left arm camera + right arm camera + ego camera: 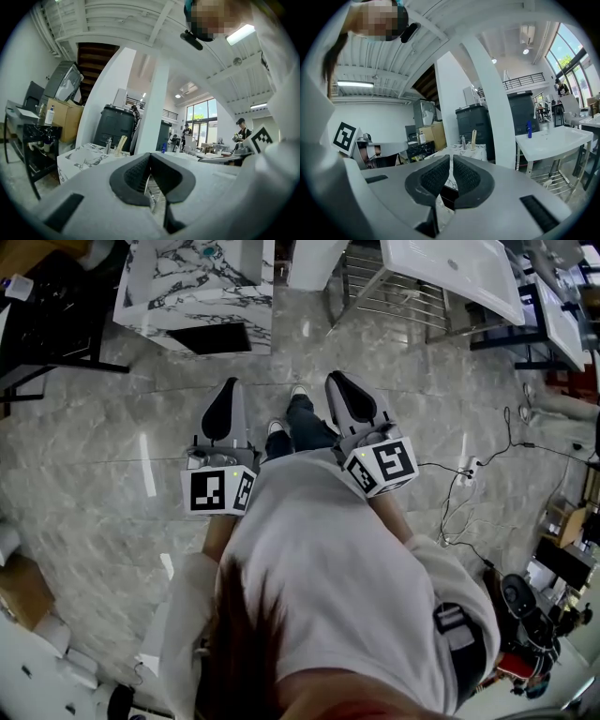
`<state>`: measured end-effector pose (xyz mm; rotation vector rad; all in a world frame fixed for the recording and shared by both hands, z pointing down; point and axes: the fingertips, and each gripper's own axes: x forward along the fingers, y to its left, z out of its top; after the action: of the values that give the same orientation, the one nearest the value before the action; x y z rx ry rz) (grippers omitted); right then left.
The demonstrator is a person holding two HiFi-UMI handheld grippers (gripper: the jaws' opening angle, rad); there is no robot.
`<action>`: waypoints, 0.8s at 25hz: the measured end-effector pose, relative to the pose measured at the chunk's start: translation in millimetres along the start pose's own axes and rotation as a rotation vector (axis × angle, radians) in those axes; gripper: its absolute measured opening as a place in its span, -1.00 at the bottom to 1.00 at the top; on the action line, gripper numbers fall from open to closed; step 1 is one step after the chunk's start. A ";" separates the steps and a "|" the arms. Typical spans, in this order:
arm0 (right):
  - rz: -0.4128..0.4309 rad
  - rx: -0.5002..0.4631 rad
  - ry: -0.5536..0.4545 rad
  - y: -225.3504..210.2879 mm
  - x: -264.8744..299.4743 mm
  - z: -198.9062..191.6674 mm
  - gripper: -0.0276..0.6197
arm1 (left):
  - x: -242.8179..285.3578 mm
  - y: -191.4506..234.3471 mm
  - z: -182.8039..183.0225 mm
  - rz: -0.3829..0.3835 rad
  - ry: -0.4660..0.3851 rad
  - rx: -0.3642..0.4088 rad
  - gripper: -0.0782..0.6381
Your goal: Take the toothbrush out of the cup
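Pale toothbrushes stand upright in a cup on a marble-topped vanity, far ahead in the left gripper view. In the right gripper view the same toothbrushes sit beside a small faucet. My left gripper is shut and holds nothing. My right gripper is also shut and empty, its pads almost touching. In the head view both grippers are held level over the marble floor, well short of the vanity.
A white basin table stands ahead on the right, with a blue bottle on it. A white pillar and a dark bin stand behind the vanity. A black desk is at the left. Cables lie on the floor at the right.
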<state>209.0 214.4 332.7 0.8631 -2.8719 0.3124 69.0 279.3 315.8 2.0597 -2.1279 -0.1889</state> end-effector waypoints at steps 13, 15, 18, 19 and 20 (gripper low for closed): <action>0.091 0.022 0.016 -37.1 73.5 5.1 -0.82 | 56.9 53.7 -9.9 0.119 0.043 -0.006 -0.75; 0.101 0.023 0.013 -51.0 91.1 11.8 -0.82 | 73.7 63.4 -3.4 0.136 0.033 0.008 -0.75; 0.098 0.029 0.001 -76.7 114.5 24.7 -0.82 | 96.6 78.6 5.6 0.180 0.010 0.014 -0.75; 0.094 0.033 0.001 -84.9 121.0 27.4 -0.82 | 102.3 84.5 7.8 0.201 0.004 0.012 -0.75; 0.094 0.035 0.003 -92.4 127.7 29.5 -0.82 | 107.8 90.3 10.1 0.223 -0.001 0.010 -0.75</action>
<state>152.7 64.6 341.8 0.7335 -2.9183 0.3739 -24.5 174.5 328.9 1.8092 -2.3410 -0.1485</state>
